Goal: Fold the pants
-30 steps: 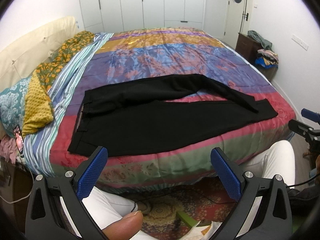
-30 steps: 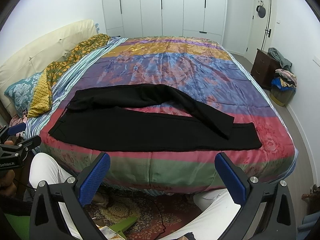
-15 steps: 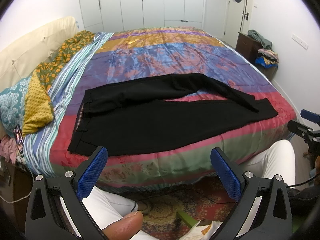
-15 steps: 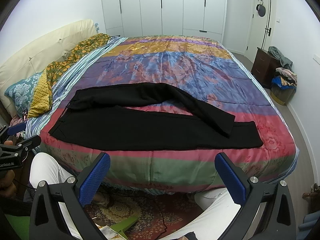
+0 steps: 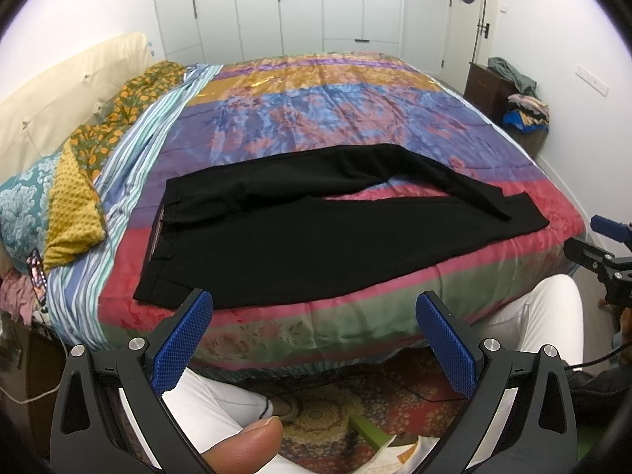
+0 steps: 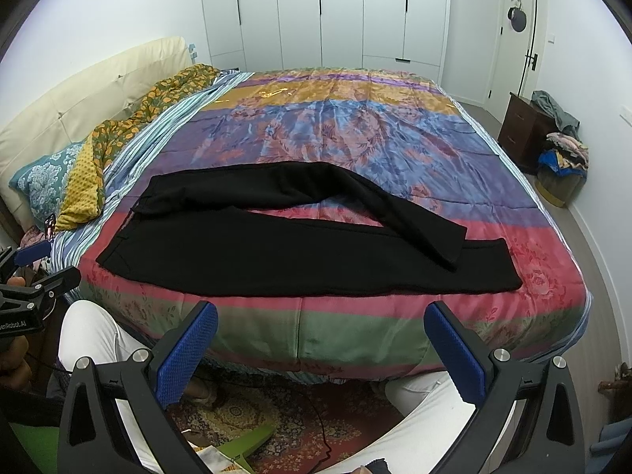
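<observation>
Black pants [image 5: 300,233] [image 6: 284,245] lie spread along the near edge of the bed, waistband at the left and leg ends at the right. The far leg bends across and its end rests on the near leg. My left gripper [image 5: 316,339] is open, held in front of the bed edge below the waist half, with nothing between its blue pads. Open as well, my right gripper [image 6: 322,349] hangs below the leg half and touches no cloth. Each gripper shows at the side edge of the other's view.
The bed carries a colourful striped quilt [image 6: 355,126], with pillows [image 5: 59,205] and a cream headboard [image 6: 79,98] at the left. A dark nightstand [image 6: 521,130] with piled clothes stands at the right wall. The person's white-trousered legs [image 6: 426,426] and a patterned rug [image 5: 375,395] are below.
Both views have shifted very slightly; the pants lie as before and both grippers stay open.
</observation>
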The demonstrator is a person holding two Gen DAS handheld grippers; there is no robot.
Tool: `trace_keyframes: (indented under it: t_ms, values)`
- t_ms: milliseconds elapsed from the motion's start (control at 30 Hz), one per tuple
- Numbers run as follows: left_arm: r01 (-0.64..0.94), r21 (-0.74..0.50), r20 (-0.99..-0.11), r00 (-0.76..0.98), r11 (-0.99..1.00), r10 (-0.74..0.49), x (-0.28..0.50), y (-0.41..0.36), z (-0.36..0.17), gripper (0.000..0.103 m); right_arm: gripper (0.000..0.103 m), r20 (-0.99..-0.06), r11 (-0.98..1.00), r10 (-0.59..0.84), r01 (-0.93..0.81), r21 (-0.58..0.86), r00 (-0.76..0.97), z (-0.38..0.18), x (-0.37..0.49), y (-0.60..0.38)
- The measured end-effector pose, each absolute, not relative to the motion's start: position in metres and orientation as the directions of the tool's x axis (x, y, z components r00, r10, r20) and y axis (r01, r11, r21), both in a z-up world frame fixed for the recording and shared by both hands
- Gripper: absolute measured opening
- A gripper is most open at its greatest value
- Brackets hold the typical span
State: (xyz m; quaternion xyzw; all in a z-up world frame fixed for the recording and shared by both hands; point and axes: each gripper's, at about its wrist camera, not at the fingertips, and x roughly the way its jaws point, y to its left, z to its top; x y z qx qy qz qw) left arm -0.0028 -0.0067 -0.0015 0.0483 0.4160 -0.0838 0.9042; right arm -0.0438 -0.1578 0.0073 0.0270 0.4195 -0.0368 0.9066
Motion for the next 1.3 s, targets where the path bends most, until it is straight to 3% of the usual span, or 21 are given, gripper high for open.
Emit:
trace_keyframes:
  t_ms: [1300]
  values:
    - [0.164, 0.018, -0.781, 0.618, 0.986, -0.089, 0.004, -0.008, -0.004, 0.103, 0.103, -0.782, 0.994, -0.040, 0.101, 0.029, 0.621, -0.006, -0.039, -0.161]
